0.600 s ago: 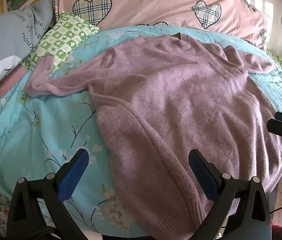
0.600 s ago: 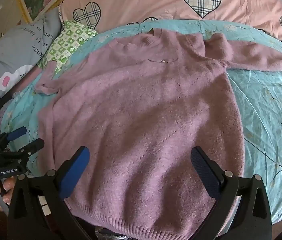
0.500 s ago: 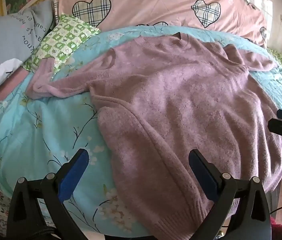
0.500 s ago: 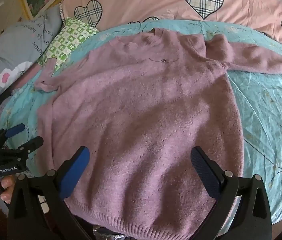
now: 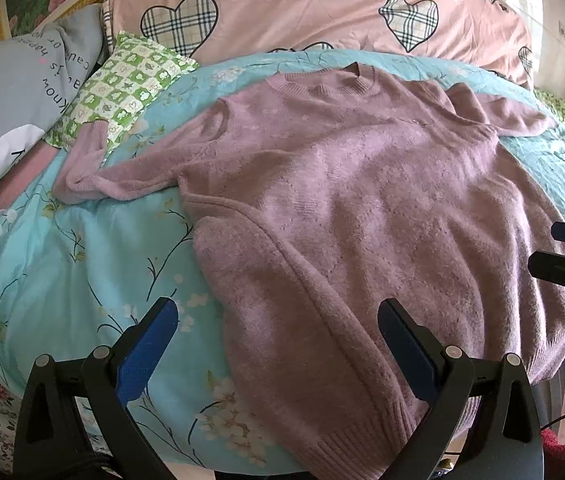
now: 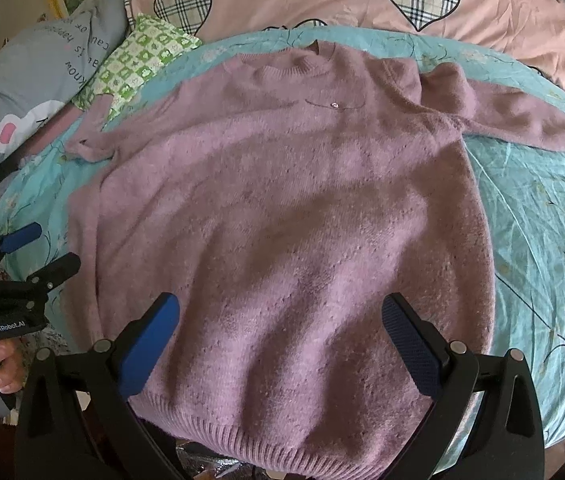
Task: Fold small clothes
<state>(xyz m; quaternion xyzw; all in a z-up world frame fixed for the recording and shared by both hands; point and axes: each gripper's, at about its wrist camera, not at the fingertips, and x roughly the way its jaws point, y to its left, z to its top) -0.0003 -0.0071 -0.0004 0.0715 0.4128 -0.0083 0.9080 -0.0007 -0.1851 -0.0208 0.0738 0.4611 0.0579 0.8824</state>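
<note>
A mauve knit sweater point(image 5: 362, 200) lies flat and face up on the turquoise floral bedspread point(image 5: 82, 260), collar toward the pillows, both sleeves spread out. It fills the right wrist view point(image 6: 282, 220). My left gripper point(image 5: 278, 320) is open and empty above the sweater's lower left edge, near the hem. My right gripper point(image 6: 280, 316) is open and empty above the middle of the hem. Each gripper shows in the other's view: the right one at the right edge point(image 5: 562, 252), the left one at the left edge point(image 6: 38, 248).
A pink quilt with plaid hearts point(image 5: 322, 8) lies behind the sweater. A green checked pillow point(image 5: 122, 84) and a grey printed pillow point(image 5: 14, 92) sit at the back left, by the left sleeve end point(image 5: 86, 168). The bed's front edge runs under the hem.
Both grippers have drifted slightly forward over the sweater. Both stay open. The sweater has not moved.
</note>
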